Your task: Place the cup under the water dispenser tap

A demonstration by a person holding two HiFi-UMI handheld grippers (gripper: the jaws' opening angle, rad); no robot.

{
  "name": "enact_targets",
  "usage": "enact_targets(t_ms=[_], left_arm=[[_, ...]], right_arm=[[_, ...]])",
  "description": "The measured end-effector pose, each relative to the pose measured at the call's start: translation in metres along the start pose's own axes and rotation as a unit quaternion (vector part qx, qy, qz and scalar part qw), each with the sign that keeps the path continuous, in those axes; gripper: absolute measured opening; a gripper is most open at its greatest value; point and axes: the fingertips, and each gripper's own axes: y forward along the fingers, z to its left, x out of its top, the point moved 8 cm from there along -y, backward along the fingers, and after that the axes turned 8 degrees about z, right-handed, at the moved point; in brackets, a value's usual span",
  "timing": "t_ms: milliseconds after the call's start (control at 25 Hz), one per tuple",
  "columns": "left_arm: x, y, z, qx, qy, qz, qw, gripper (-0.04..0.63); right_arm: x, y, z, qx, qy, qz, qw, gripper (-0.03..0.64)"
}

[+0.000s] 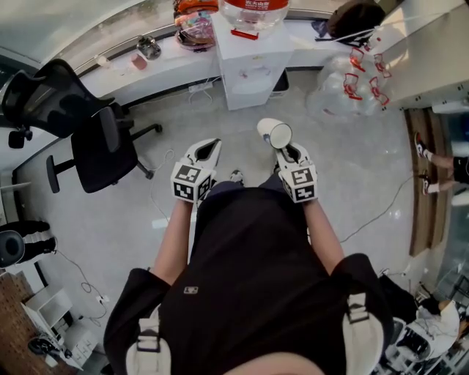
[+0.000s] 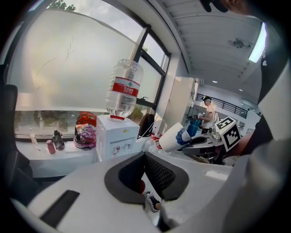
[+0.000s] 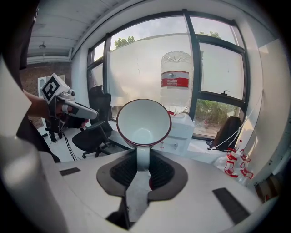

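A white cup (image 1: 275, 133) with a dark red rim lies tilted on its side, mouth toward me, in my right gripper (image 1: 286, 150). The right gripper view shows the pads shut on the cup's handle (image 3: 142, 157) and the empty bowl (image 3: 143, 123) above them. The white water dispenser (image 1: 249, 66) stands ahead against the counter with a clear bottle (image 1: 253, 11) on top; its taps (image 2: 117, 148) face me and nothing stands under them. My left gripper (image 1: 209, 149) hangs level with the right one, its pads (image 2: 157, 173) meeting at the tip around nothing. The cup (image 2: 175, 136) is still well short of the dispenser (image 3: 179, 132).
A black office chair (image 1: 95, 143) stands on the floor to the left. The counter (image 1: 146, 69) carries bottles and a snack bag (image 1: 194, 29). A clear bag of bottles (image 1: 352, 84) lies right of the dispenser, below a black backpack (image 1: 355, 18). A person's feet (image 1: 432, 157) show at the right edge.
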Motion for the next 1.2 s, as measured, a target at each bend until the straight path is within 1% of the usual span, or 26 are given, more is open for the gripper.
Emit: enact_targets(t_ms=[280,560,760,1000,1200], left_arm=[[0.002,-0.001,0.007,0.015,-0.021,0.001,0.9997,-0.006],[0.012,0.023,0.016,0.022,-0.021,0.007,0.9995,-0.006],[0.031,0.052,0.017,0.013,-0.027,0.018,0.9994,-0.006],[0.063,0.095,0.013,0.0,-0.019,0.034,0.9992,-0.006],[0.082,0.12,0.018,0.001,-0.006,0.052,0.9986,-0.006]], right_arm=[[0.012,0.016,-0.005,0.015,-0.011,0.001,1.0,0.052],[0.014,0.031,-0.024,0.025,-0.008,0.009,1.0,0.052],[0.017,0.042,-0.048,0.029,-0.013,0.028,0.999,0.052],[0.021,0.061,-0.089,0.031,-0.012,0.04,0.999,0.052],[0.027,0.08,-0.113,0.036,-0.022,0.047,0.998,0.052]])
